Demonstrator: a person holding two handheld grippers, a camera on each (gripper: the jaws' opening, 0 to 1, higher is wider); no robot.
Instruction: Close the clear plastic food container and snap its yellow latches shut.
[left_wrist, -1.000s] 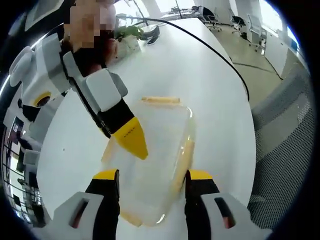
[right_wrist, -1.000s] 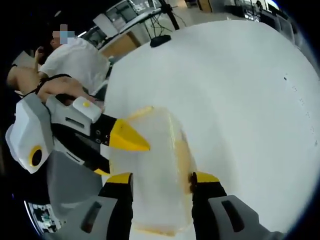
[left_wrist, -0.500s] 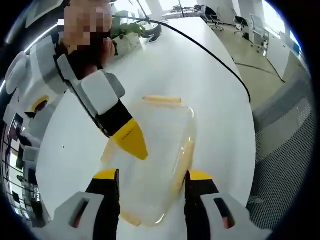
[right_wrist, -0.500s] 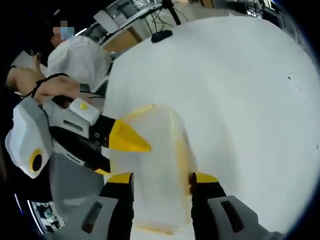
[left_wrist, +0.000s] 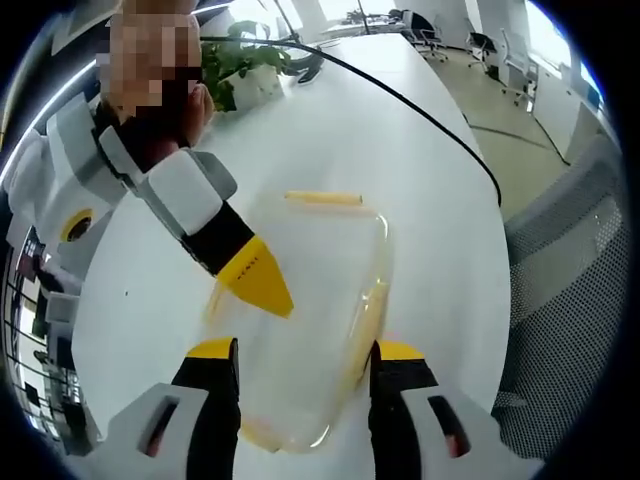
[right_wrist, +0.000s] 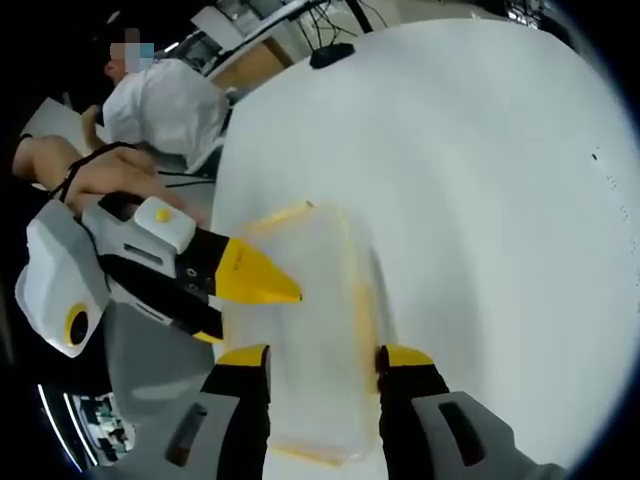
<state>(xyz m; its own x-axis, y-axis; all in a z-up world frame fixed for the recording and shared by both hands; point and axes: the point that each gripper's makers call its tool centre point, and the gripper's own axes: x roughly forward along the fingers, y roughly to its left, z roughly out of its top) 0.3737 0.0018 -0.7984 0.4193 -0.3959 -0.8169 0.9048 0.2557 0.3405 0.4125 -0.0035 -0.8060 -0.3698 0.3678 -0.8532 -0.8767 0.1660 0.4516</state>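
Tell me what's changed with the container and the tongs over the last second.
Very little. In the left gripper view the right tongs drew slightly back across the lid of the clear container. The container kept its place on the white table, nothing was gripped or released, and the left tongs stayed open astride it.

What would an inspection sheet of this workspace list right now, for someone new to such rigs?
Surface: white table, bare around the job.
Job's things: clear plastic container lying flat with lid on; yellow latches along its edges, whether snapped cannot be told.
Clutter: potted plant at the far end.
Grippers: left gripper open, jaws straddling the container; right gripper open likewise; each one's yellow tip rests over the lid in the other's view.
Cables: black cable across the table.
Surroundings: mesh chair, office chairs, a seated person.
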